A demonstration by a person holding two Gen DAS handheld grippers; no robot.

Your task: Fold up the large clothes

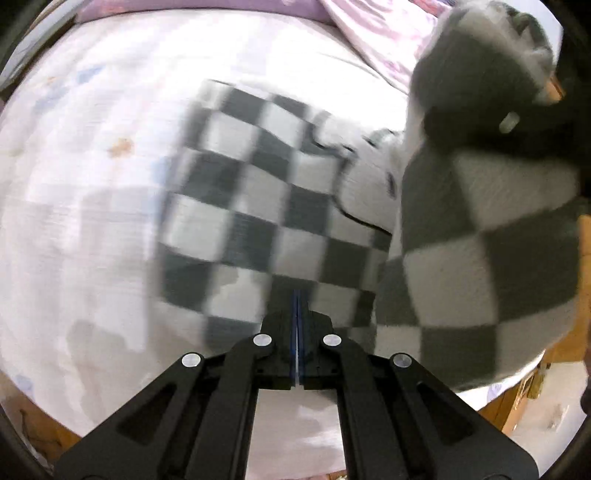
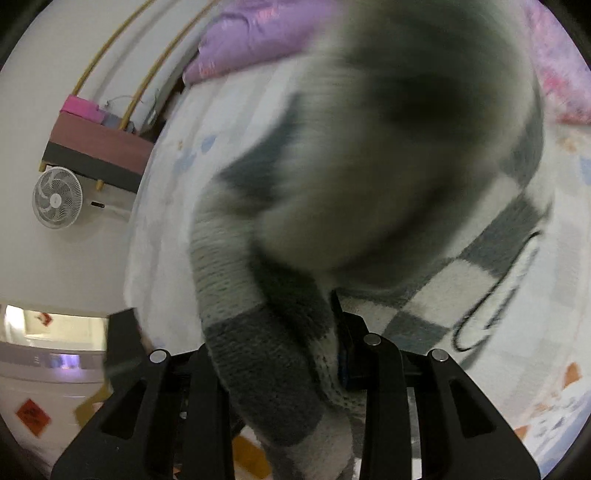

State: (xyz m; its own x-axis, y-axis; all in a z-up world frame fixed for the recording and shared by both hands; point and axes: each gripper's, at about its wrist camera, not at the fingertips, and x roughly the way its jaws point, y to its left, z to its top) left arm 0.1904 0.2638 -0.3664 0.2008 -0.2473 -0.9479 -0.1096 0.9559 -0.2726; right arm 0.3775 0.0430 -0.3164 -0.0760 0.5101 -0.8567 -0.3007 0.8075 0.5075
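One checked sweater, knitted in dark grey and off-white squares, lies partly spread on the bed. In the left wrist view its flat body covers the middle of the mattress, reaching toward the near edge, and shows a plain pale panel with a thin dark outline. A second portion of the same garment is raised off the sheet at the right side of that view, hanging as a thick fold.

The left gripper points forward and slightly downward over the near edge of the bed. Its two fingers are pressed together with only a thin blue seam between them. The tips lie against the sweater's near hem, but whether any cloth is caught between them cannot be told.

The right gripper is held higher, aimed down the length of the bed. Its jaws are closed on the sweater: a ribbed, grey-banded length passes between the fingers and hangs below them, while the lifted bulk fills the view, blurred.

Beyond the garment:
- one white sheet with faint blue and orange prints
- one purple quilt along the far edge of the bed
- one white floor fan beside a low bench, off the bed's side edge
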